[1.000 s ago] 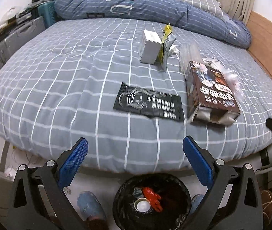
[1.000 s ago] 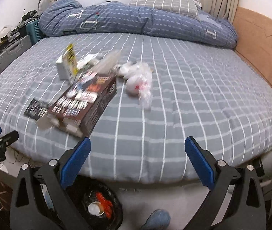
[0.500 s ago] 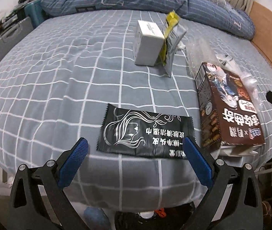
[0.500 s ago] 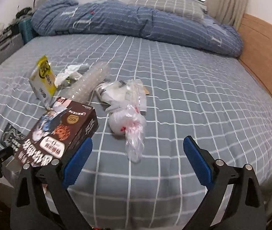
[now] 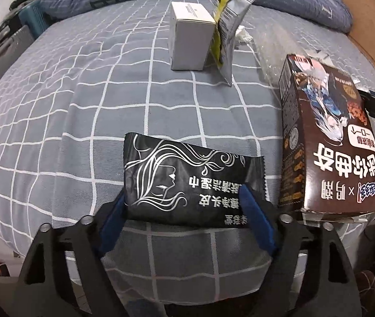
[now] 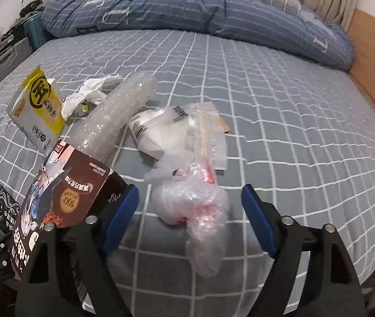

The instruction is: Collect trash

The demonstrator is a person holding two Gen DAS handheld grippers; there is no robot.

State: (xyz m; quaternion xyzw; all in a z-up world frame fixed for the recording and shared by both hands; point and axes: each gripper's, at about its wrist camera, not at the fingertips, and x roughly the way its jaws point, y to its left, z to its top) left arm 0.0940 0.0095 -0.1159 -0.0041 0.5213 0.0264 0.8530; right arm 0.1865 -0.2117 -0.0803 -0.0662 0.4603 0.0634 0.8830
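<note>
both tongs are closing on the bed: left tongs straddle the black sachet lying crosswise, right tongs flank the crumpled plastic bag, neither gripped yet.

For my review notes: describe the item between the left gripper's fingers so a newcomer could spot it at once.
On the grey checked bed, look at the near edge, left of the tall brown snack box. The flat black sachet lies there between the fingers of the closing left gripper. Unlike its neighbours, it is matte black with a white line drawing of a woman's flowing hair.
</note>
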